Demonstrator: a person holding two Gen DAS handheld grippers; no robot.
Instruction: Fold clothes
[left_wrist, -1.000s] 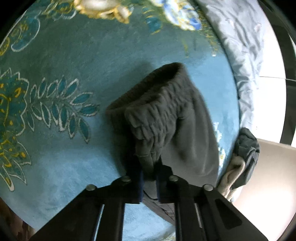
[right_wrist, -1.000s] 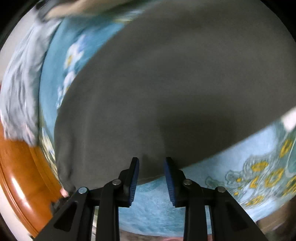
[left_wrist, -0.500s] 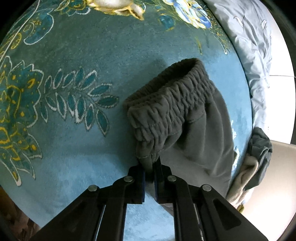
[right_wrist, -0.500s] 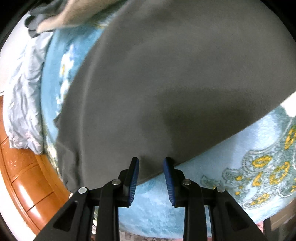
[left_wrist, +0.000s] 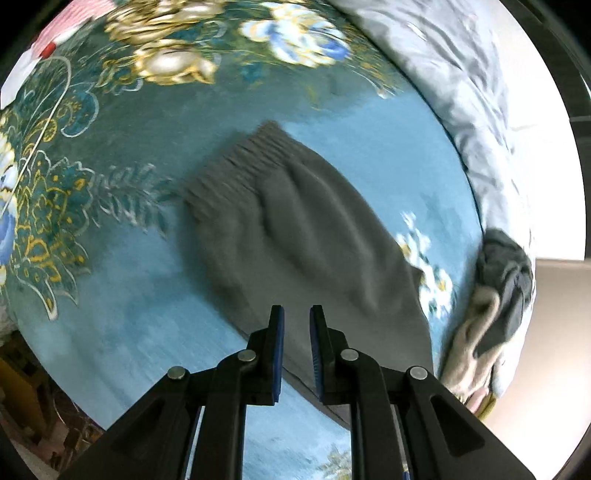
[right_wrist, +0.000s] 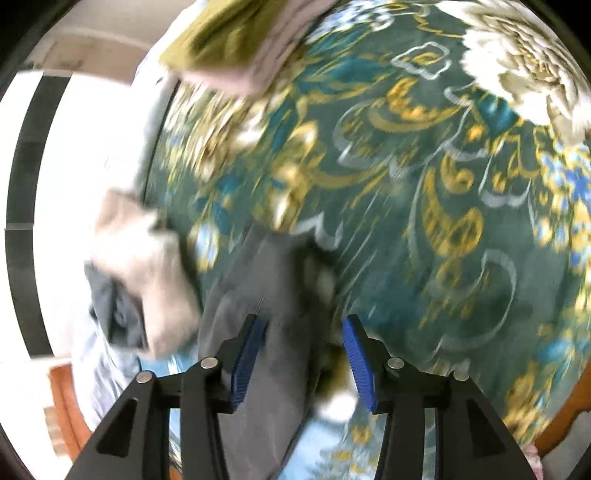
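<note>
Grey sweatpants (left_wrist: 295, 243) lie flat on the blue floral blanket (left_wrist: 110, 288), with the elastic waistband (left_wrist: 236, 162) at the far end. My left gripper (left_wrist: 295, 328) hovers above their near edge with its jaws slightly apart and empty. In the right wrist view, which is blurred by motion, a strip of the same grey cloth (right_wrist: 266, 295) runs under my right gripper (right_wrist: 303, 332), which is open wide and holds nothing.
A crumpled pile of dark grey and beige clothes (left_wrist: 495, 295) lies at the blanket's right edge, also in the right wrist view (right_wrist: 136, 280). A pale grey duvet (left_wrist: 480, 110) lines the far right. Folded olive and pink clothes (right_wrist: 236, 40) sit at the far end.
My left gripper let go of the waistband, which now lies flat, and drew back. My right gripper opened wider and swung away from the grey cloth toward the patterned blanket.
</note>
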